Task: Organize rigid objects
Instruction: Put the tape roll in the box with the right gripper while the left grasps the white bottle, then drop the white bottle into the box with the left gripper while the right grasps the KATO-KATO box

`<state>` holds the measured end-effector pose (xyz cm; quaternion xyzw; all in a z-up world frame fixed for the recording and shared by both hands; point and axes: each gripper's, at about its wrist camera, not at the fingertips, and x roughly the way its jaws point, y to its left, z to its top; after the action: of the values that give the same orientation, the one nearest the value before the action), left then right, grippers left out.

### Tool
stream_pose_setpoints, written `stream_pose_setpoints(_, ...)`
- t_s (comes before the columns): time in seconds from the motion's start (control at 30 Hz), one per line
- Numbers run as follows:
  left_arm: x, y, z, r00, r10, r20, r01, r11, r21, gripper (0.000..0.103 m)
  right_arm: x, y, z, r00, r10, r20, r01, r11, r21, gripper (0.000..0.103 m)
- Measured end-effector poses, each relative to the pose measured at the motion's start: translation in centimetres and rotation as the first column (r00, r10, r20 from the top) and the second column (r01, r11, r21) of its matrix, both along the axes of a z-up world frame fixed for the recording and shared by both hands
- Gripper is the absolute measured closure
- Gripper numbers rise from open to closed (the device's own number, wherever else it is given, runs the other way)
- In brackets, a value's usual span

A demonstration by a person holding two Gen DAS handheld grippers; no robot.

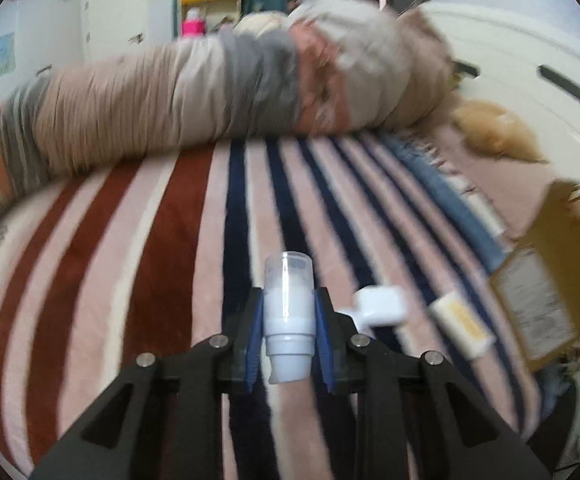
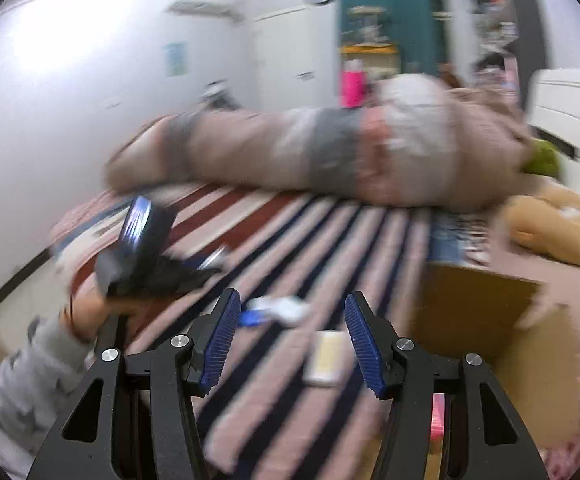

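Above the striped bed blanket (image 1: 161, 248), near its front edge: left gripper (image 1: 290, 336) clenched on a small white pump bottle (image 1: 289, 312) with a clear cap, held between the blue pads, cap end pointing away from the camera. Just right of the held bottle, resting on the blanket: a white plastic object (image 1: 382, 306), blurred, exact type not identifiable. Further right, also on the blanket: a small flat white-and-yellow packet (image 1: 461, 320). At the right edge of the bed: an open cardboard box (image 1: 550, 264) with a printed label on one flap. Along the far edge of the bed: a long rolled quilt (image 1: 193, 96) in beige, grey and pink.

Right wrist view: right gripper (image 2: 290, 340) released, jaws spread wide with nothing between them, hovering above the blanket. Below the gap, on the blanket: the white-and-yellow packet (image 2: 326, 356). Beyond the left finger: the white plastic object (image 2: 281, 308). Immediately right of the gripper: the cardboard box (image 2: 482, 320). Heavy motion blur in both views.
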<state>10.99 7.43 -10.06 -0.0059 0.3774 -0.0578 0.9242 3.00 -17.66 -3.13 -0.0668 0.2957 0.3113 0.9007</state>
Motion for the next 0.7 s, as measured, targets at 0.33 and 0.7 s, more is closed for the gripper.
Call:
stream_pose_setpoints(0.33,-6.3,-8.8,10.3,0.939,-0.328,0.102,0.335,0.940,-0.060,0.082,4.4,5.6,-14.0,0.964,-0.212,-0.162,0.172,0.958,-0.231,0.052)
stream_pose_setpoints(0.7,-3.3,-24.8,10.2,0.794,-0.607,0.009,0.607,0.792,-0.063,0.081,8.8,4.1,-18.7,0.943,-0.317,-0.097,0.276,0.914,-0.298,0.065)
